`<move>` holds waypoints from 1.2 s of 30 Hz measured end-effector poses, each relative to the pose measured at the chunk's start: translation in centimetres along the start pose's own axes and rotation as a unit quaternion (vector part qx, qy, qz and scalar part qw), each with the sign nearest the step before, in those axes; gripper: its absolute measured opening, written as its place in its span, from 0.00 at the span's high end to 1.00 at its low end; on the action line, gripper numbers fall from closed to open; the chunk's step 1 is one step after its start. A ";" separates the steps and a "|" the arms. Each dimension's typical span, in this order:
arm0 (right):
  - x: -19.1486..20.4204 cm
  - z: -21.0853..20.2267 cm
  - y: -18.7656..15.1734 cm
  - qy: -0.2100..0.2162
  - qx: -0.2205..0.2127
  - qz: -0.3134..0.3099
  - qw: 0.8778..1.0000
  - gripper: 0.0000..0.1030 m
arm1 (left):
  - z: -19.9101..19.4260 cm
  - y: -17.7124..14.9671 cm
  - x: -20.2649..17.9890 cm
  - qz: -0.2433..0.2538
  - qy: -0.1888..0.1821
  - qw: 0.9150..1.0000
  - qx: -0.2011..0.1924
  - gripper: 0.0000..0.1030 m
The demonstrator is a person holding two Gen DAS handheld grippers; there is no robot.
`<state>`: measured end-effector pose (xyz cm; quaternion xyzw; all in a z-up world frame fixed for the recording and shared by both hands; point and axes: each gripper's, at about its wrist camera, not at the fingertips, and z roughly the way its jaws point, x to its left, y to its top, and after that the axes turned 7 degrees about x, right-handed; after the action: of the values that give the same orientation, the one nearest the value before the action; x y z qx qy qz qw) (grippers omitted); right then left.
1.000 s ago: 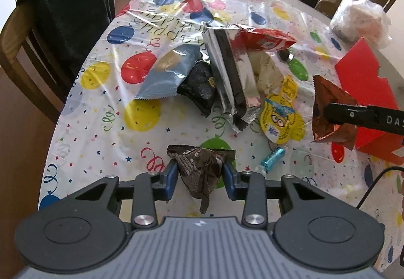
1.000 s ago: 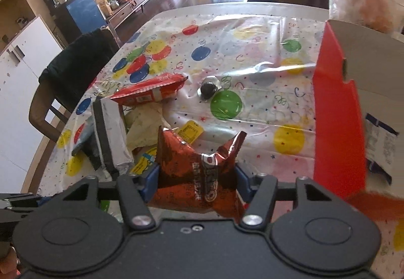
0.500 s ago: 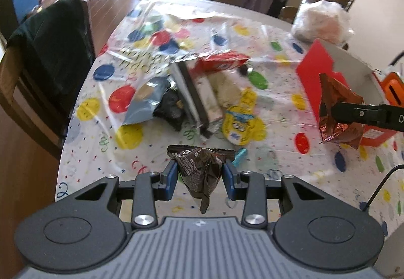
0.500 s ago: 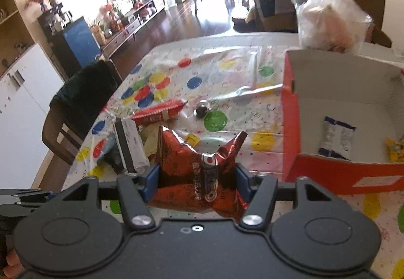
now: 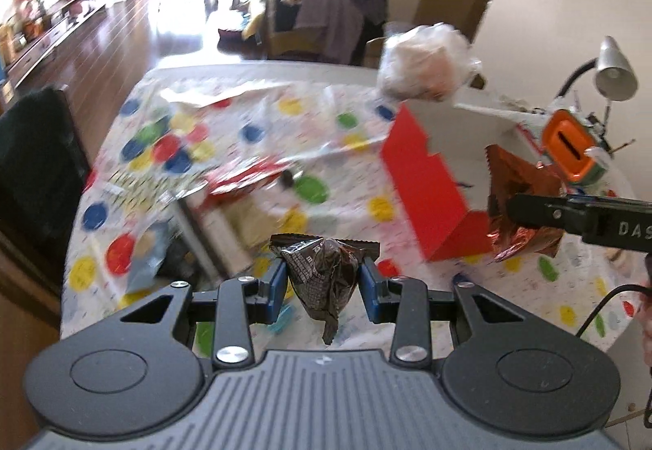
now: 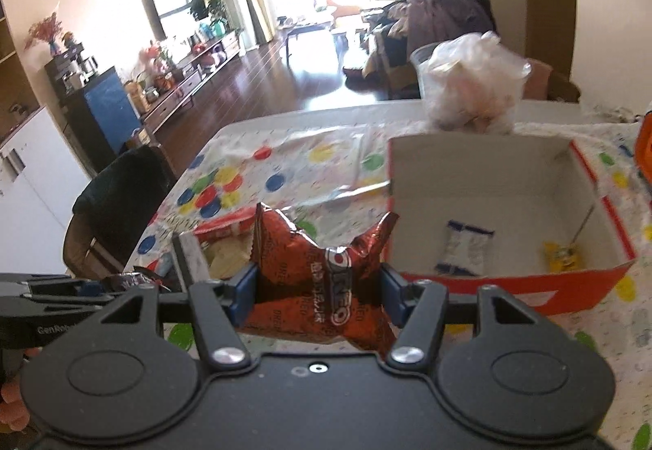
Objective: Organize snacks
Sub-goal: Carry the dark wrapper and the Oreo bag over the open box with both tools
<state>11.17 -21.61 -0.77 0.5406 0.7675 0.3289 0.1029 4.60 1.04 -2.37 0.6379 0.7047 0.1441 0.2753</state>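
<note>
My left gripper (image 5: 322, 281) is shut on a small dark brown snack packet (image 5: 326, 274), held in the air above the table. My right gripper (image 6: 318, 287) is shut on a red Oreo packet (image 6: 322, 270); in the left wrist view that packet (image 5: 521, 201) hangs just in front of the red cardboard box (image 5: 428, 185). The box (image 6: 505, 283) stands open to the right, with a white-and-blue packet (image 6: 464, 252) and a small yellow packet (image 6: 562, 256) inside. A pile of loose snacks (image 5: 220, 205) lies on the balloon-print tablecloth (image 5: 285, 115) at the left.
A clear plastic bag (image 6: 472, 87) with pale contents sits behind the box. An orange device (image 5: 568, 142) and a desk lamp (image 5: 611, 71) stand at the far right. A chair with a dark jacket (image 6: 118, 201) stands at the table's left edge. A cable (image 5: 603, 311) runs near the right edge.
Both grippers have risen with their packets. The right one has moved toward the box, so its inside now shows. The snack pile has dropped lower and further off in both views.
</note>
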 end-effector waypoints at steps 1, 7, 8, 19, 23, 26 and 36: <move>-0.4 -0.3 0.1 -0.003 -0.004 0.001 1.000 0.41 | 0.0 0.5 -0.8 0.008 -0.003 1.000 -0.004 0.64; -3.7 -1.5 1.0 -0.020 -0.019 0.008 1.000 0.41 | 0.9 3.0 -5.2 0.039 -0.014 0.999 -0.014 0.64; -4.5 -1.7 1.2 -0.022 -0.020 0.012 0.999 0.41 | 1.1 3.4 -5.9 0.043 -0.015 0.999 -0.015 0.64; -12.8 -2.1 3.5 -0.038 -0.022 0.023 0.999 0.41 | 4.6 7.8 -14.2 0.070 -0.019 0.997 -0.007 0.64; -15.9 -1.4 4.2 -0.041 -0.010 0.025 0.999 0.41 | 6.7 9.2 -16.7 0.075 -0.016 0.997 0.007 0.64; -17.8 -0.2 4.7 -0.042 0.004 0.025 0.999 0.41 | 8.7 10.1 -18.0 0.075 -0.011 0.997 0.021 0.64; -22.0 4.7 6.0 -0.046 0.071 0.000 0.996 0.41 | 15.4 13.0 -20.8 0.077 0.012 0.994 0.075 0.64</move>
<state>26.84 -38.33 -4.94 0.5610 0.7835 0.2479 0.0996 24.76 -19.74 -3.31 0.7070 0.6659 0.1191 0.2063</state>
